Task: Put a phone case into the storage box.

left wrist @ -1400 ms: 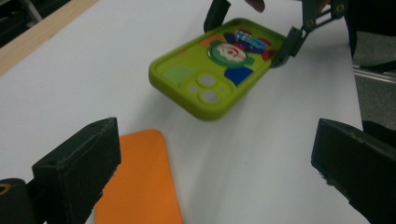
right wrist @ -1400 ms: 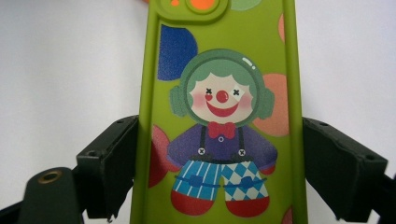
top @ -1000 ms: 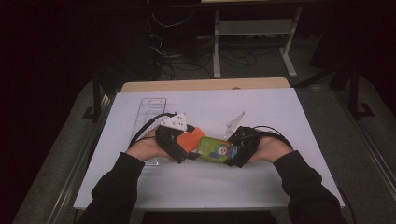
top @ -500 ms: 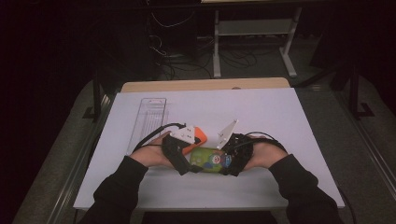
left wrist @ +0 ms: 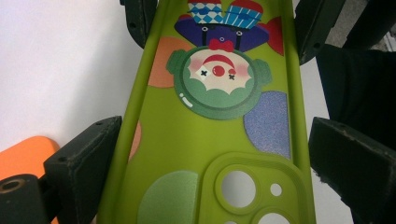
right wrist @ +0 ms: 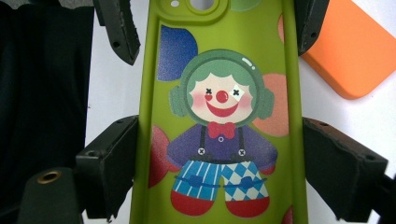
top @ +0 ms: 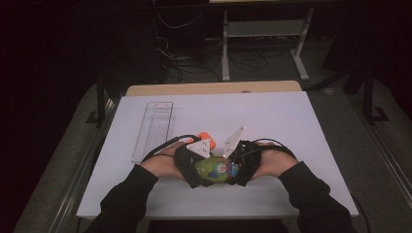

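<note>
I hold a soft lime-green phone case printed with a cartoon clown (top: 214, 169) between both grippers, low over the near middle of the white tabletop (top: 291, 126). My left gripper (left wrist: 212, 158) pinches the camera-cutout end across its width, and my right gripper (right wrist: 219, 163) pinches the clown's-legs end the same way, so each is clamped on a long edge pair. I judge the case picked up and squared between my hands, with fitting or placing not yet done. An orange slab with rounded corners (right wrist: 348, 51), perhaps a second case or phone, lies just beside it on the tabletop. A clear plastic tray (top: 154, 127) sits further back on my left. The case's rim looks flexible, its 3 lens holes open and its print unscuffed.
</note>
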Demonstrator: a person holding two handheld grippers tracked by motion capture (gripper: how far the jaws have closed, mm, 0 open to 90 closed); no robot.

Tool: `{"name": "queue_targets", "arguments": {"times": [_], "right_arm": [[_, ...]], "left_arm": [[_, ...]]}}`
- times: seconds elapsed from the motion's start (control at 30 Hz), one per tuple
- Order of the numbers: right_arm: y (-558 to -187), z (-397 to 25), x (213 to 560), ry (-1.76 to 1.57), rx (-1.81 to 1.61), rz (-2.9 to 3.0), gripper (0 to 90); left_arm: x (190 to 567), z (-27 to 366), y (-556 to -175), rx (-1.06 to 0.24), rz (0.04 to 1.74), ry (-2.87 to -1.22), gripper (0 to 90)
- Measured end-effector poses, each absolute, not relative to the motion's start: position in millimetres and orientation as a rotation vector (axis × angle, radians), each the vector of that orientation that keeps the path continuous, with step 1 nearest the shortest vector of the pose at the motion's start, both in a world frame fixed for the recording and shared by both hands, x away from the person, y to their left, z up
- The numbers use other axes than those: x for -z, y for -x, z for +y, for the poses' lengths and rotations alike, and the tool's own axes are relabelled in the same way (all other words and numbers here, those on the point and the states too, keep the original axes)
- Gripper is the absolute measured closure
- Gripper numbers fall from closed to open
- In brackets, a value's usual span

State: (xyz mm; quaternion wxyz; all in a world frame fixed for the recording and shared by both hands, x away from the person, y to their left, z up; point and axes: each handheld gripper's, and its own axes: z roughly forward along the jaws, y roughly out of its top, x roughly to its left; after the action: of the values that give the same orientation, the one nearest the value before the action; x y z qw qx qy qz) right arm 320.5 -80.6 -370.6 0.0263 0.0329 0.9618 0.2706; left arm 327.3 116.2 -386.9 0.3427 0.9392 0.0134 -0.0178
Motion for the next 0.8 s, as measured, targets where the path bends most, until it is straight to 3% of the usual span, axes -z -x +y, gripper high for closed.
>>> {"name": "queue_targets", "arguments": {"times": [0.8], "right_arm": [[-314.6,-78.6,369.9,-0.076,-0.822,2.964,14.7]], "left_arm": [[389.8,117.9,-328.6,0.102,0.007,-2.436,14.6]]}}
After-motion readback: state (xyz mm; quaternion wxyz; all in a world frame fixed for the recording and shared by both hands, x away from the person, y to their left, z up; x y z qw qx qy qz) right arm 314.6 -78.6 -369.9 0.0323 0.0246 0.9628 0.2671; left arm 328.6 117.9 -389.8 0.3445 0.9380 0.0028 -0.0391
